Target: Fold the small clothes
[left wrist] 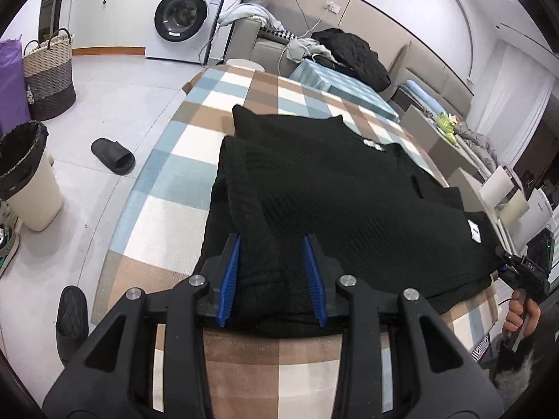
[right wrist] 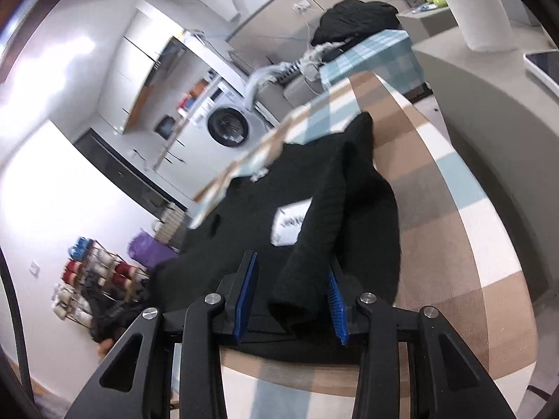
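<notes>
Checked cloth (left wrist: 216,111) in blue, tan and white covers the bed that fills both views; floor and a washer (left wrist: 181,17) occupy the upper left of the left view. On the cloth lies my black sweater (left wrist: 349,188), partly folded, one sleeve (left wrist: 241,174) laid inward along its left side.

Left gripper (left wrist: 274,279): jaws part-open, blue pads either side of the sweater's near edge, a gap visible at each pad; nothing gripped, as I judge it. The sweater runs from lower centre toward the upper centre of this frame, its long axis roughly in line with my fingers.

Right gripper (right wrist: 291,295): jaws part-open. The other sleeve (right wrist: 314,237) hangs between them, its cuff at lower centre, close against the right pad yet seemingly loose. Blur leaves contact unsettled. In the left view this gripper (left wrist: 505,263) sits at the sweater's far right corner.

Each gripper stands at its own end of the near edge, so neither is nearer; I judge the next fold carries that edge away from me, toward the collar.
</notes>
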`<action>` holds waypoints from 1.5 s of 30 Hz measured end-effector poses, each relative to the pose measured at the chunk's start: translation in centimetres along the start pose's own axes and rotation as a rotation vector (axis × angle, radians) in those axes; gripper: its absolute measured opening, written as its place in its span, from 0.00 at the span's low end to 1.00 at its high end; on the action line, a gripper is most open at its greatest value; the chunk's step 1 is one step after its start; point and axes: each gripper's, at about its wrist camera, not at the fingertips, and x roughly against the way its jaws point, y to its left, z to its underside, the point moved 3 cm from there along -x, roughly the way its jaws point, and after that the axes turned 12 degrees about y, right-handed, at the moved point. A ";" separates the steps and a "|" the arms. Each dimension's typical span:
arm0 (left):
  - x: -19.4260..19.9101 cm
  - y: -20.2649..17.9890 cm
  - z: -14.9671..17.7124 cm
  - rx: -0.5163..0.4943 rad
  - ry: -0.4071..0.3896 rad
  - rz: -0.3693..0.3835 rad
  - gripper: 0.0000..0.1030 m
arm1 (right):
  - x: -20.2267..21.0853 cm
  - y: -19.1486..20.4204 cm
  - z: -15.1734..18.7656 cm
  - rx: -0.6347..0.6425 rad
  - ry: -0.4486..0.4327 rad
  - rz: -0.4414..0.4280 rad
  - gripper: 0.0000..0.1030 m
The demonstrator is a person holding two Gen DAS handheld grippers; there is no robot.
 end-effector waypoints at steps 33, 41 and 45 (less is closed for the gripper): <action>0.7 1.0 -5.4 0.119 -0.152 0.000 0.03 | -1.1 0.1 -2.8 -0.132 -0.096 0.006 0.05; 1.1 0.6 -11.9 0.113 -0.194 0.025 0.03 | 0.2 2.2 -8.5 -0.148 -0.131 -0.036 0.05; -0.3 0.3 -16.5 0.106 -0.194 0.031 0.03 | -0.5 2.9 -12.2 -0.157 -0.145 -0.007 0.05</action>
